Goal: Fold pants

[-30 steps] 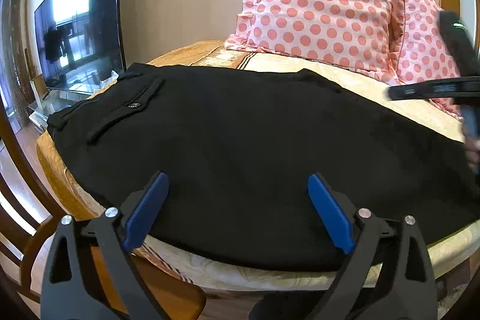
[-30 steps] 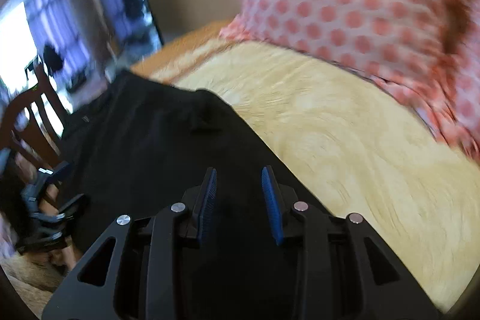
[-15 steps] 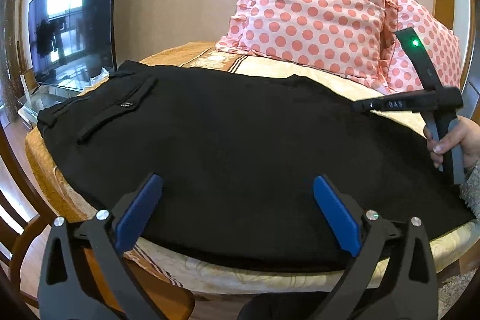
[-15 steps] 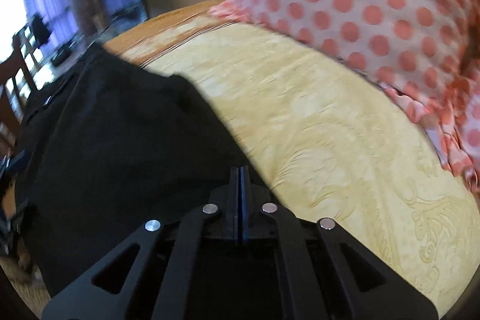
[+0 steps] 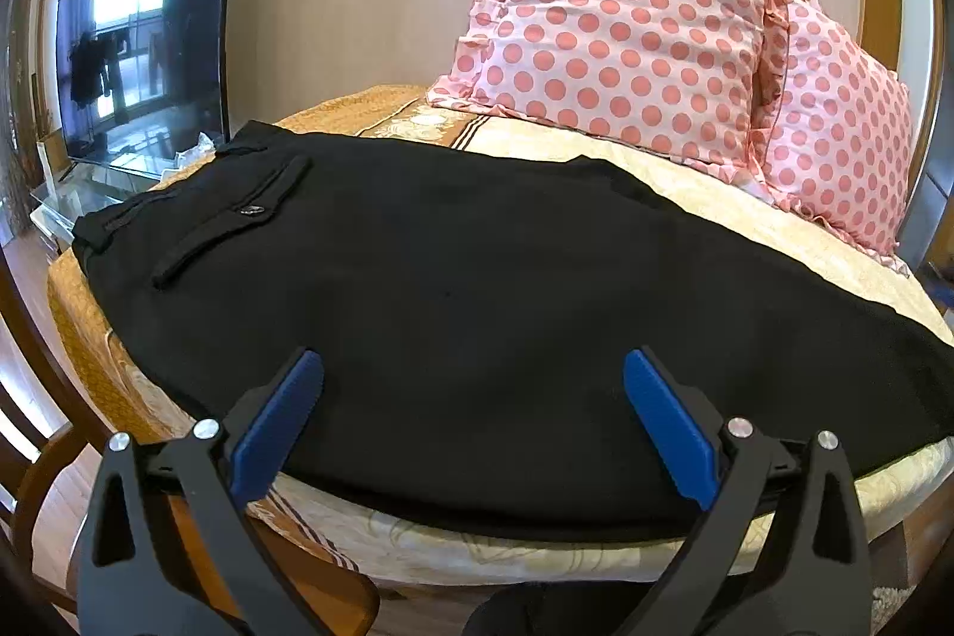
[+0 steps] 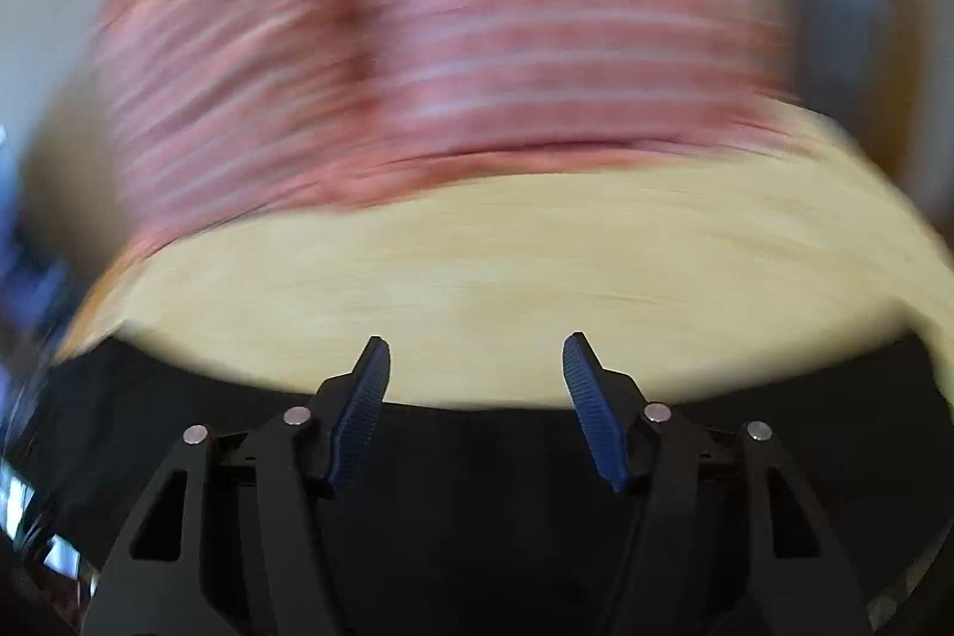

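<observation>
Left wrist view: black fabric pants (image 5: 477, 290) lie flat across the yellow patterned bedspread (image 5: 745, 207), right end cut off; left gripper (image 5: 471, 368) wide open, empty, over their near edge. Right wrist view's badly blurred: right gripper (image 6: 474, 356) open, empty, at the pants' far edge.

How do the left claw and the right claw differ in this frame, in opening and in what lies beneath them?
The left claw is spread very wide; the right claw is open too, but less so. The left claw hovers over the middle of the black trousers; the right claw's tips sit at the trousers' edge, over the cream patterned bedspread. The left view is sharp, the right one motion-blurred. Both hold nothing.
</observation>
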`<state>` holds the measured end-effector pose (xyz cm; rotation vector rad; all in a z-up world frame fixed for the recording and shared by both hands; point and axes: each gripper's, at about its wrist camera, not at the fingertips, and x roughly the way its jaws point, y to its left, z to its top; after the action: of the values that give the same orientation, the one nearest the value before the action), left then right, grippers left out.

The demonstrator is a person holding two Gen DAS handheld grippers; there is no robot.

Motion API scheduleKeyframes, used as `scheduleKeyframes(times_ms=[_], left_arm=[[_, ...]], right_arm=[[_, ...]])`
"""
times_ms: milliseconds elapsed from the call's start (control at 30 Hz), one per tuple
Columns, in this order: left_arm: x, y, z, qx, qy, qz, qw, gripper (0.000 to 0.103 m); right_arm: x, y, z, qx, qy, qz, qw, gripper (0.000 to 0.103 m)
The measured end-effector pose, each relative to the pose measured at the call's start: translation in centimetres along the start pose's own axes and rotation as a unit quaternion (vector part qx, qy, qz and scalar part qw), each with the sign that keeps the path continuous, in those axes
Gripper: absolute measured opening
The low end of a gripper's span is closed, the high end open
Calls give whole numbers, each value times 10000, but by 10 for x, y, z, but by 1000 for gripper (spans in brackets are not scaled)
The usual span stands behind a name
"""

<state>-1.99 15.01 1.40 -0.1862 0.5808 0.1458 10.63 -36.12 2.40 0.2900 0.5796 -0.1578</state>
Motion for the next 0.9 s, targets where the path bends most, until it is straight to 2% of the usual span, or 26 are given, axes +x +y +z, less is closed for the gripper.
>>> scheduleKeyframes(times_ms=[33,67,100,167,267,367,467,500,567,600,633,667,700,800,900], left_arm=[[0,0,0,5,-4,0,10000,101],[0,0,0,16,-8,9,10000,101],[0,0,0,21,-2,15,10000,101],[0,-1,0,71,-14,59,10000,101],[1,-3,-1,131,-25,107,9999,101],[1,-2,-1,141,-21,116,9998,101],[1,-2,-1,107,-14,92,9999,101],[1,-2,-1,107,-9,95,9999,101],[1,-2,-1,129,-8,112,9999,101],[2,-2,-1,132,-8,111,9999,101],[2,-2,-1,135,-5,118,9998,101],[2,-1,0,134,1,121,9998,101],[2,-1,0,128,2,112,9999,101],[2,0,0,101,2,62,9999,101],[1,2,2,-21,-5,-1,10000,101]], right_arm=[[-8,-28,-4,259,-84,-311,9991,63],[-22,-73,-11,705,-168,-865,9936,62],[-31,-100,-17,990,-200,-1160,9881,62],[-53,-162,-34,1671,-312,-1686,9709,62],[-67,-212,-55,2306,-421,-1883,9537,62],[-66,-228,-74,2643,-455,-1588,9502,55],[-70,-211,-83,2392,-616,-1485,9576,52],[-70,-204,-87,2371,-687,-1395,9590,42],[-72,-202,-96,2514,-768,-933,9603,33],[-71,-198,-101,2593,-818,-671,9600,25],[-68,-195,-106,2627,-840,-486,9600,22],[-68,-192,-109,2632,-899,-428,9596,19],[-68,-190,-111,2590,-983,-468,9597,10],[-63,-184,-104,2578,-1064,-345,9597,8],[-66,-148,-77,2134,-1349,33,9676,8]])
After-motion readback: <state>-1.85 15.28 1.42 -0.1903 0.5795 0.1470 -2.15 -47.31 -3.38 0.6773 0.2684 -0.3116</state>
